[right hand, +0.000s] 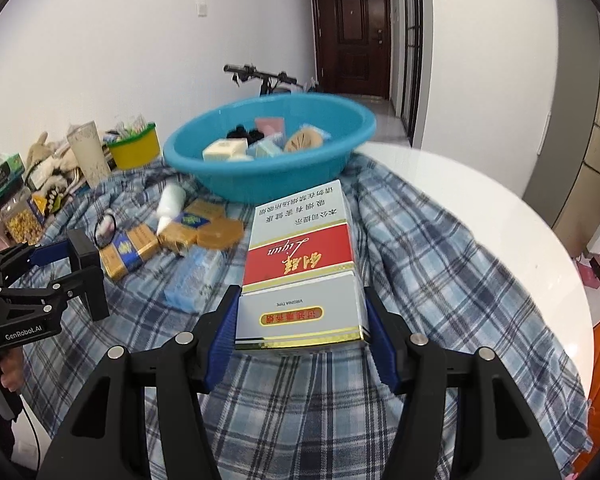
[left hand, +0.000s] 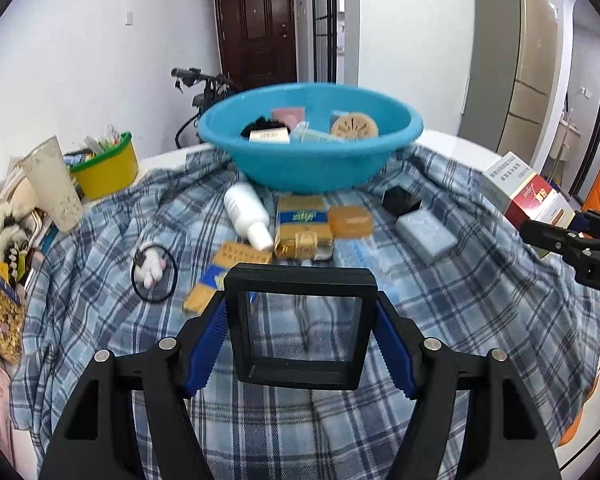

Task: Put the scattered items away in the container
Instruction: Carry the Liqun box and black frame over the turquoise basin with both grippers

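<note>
Blue plaid cloth [left hand: 480,300] covers the worktop, and there's plenty on it yet! Far left on the cloth, a black hair tie [left hand: 155,272] with a small white fuzzy thing inside its loop, untouched. Next along, a gold-and-blue packet [left hand: 224,276], a white bottle [left hand: 248,214] on its side, a gold box [left hand: 302,226] and an amber soap bar [left hand: 350,221], all loose just in front of the basin. The left claw [left hand: 300,336] is clamped on a black square frame box [left hand: 298,322] with a clear window, carried above the cloth. Dead centre at the back, the blue basin [left hand: 312,160] already has several pieces in it: a white box, a round tan disc, something pink, something dark and fuzzy. So it's partly filled, I'd say under halfway. Right of that, a small black box [left hand: 400,199] and a grey wrapped block [left hand: 426,236] wait. And on the right, the right claw [right hand: 302,320] grips a red-and-white carton [right hand: 300,264], clear of the cloth and aimed at the basin. Two items in the air, roughly seven left to collect!
</note>
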A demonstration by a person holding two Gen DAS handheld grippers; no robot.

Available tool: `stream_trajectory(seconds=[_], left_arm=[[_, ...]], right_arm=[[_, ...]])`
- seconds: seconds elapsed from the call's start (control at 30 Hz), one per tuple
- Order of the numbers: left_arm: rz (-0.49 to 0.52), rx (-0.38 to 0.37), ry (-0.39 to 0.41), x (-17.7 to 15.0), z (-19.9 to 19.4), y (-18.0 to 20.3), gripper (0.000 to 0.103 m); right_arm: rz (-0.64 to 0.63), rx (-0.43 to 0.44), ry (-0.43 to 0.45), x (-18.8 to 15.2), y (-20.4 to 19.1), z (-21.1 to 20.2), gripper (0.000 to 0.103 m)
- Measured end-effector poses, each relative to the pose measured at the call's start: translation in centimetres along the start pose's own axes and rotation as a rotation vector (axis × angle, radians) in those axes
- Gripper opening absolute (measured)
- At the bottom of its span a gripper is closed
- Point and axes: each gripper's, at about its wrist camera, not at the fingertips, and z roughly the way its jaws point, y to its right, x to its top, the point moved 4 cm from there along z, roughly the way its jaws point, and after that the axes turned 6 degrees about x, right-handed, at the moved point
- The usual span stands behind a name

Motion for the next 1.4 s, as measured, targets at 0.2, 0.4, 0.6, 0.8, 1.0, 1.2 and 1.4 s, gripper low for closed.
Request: stream_trajectory(seconds=[0.2,0.4,0.6,0.8,1.0,1.2,1.4], left_arm=[[-0.016,0.005,0.040,2.0,-1.1,-0.2,0.072],[-0.020,0.010,0.057,4.3,-1.2,-0.5,0.072],[-0.033,0.007,0.068,7.0,-0.5,-0.9,0.072],[-0.037,0.004,0.060,9.6,1.2,-1.3,0.072],[-0.038,0.000,0.049,12.4,3.5,-1.9,0.072],[-0.042,-0.003,0.043,15.0,5.9,-2.4,0.072],[-0.038,-0.010,0.031,17.0,8.4,-2.7,0.072]], right_arm=[[0.009,0.017,0.036,2.0,-0.4,-0.8,0.057],[0.017,0.029,0.052,4.2,-0.4,-0.7,0.057],[0.019,0.031,0.054,6.8,-0.2,0.2,0.057],[0.026,0.028,0.048,9.4,0.5,1.8,0.057],[0.044,0.028,0.033,11.8,1.6,4.2,0.057],[0.052,0.028,0.021,14.2,2.5,6.6,0.057],[0.058,0.026,0.011,16.2,3.4,8.6,0.057]])
